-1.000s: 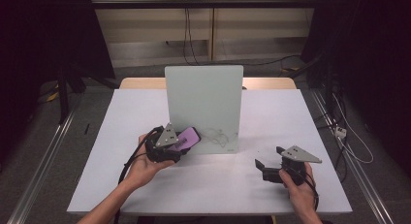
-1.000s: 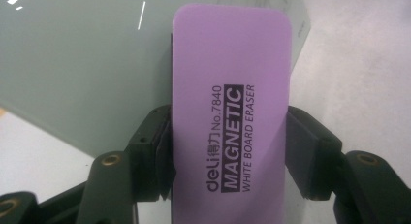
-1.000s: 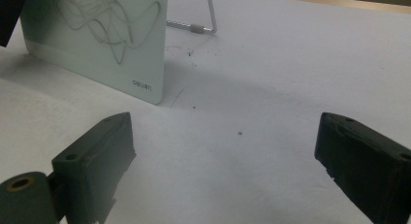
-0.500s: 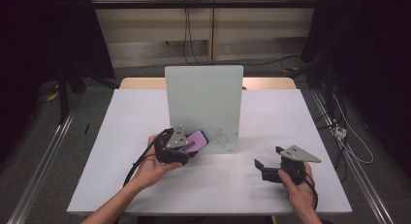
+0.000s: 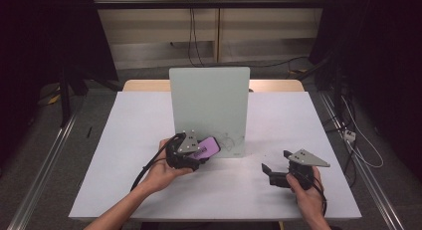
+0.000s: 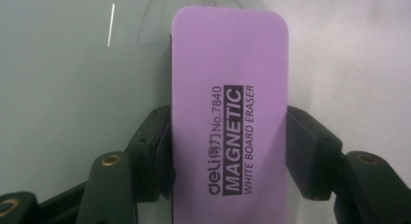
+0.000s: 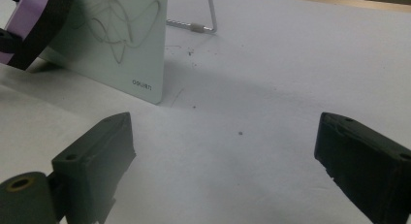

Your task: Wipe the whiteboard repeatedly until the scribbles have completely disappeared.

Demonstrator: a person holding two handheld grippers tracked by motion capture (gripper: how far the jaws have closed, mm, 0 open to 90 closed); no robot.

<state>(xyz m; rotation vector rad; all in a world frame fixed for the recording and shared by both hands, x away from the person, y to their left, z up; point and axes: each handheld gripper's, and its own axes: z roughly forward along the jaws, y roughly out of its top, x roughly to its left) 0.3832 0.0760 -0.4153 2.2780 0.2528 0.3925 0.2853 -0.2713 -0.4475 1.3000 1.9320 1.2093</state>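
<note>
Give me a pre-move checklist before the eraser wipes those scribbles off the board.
1. Left tongs clamped on the purple eraser from both sides: ok.
2. Eraser up at the whiteboard: ok; whether it is pressed flat, cannot tell.
3. Scribbles lie ahead of the eraser, unwiped: ok.
4. Board upright on its wire stand: ok.
5. Right tongs open, apart from the board: ok.
6. Board steadied against pushing: not ok, nothing holds it.
</note>
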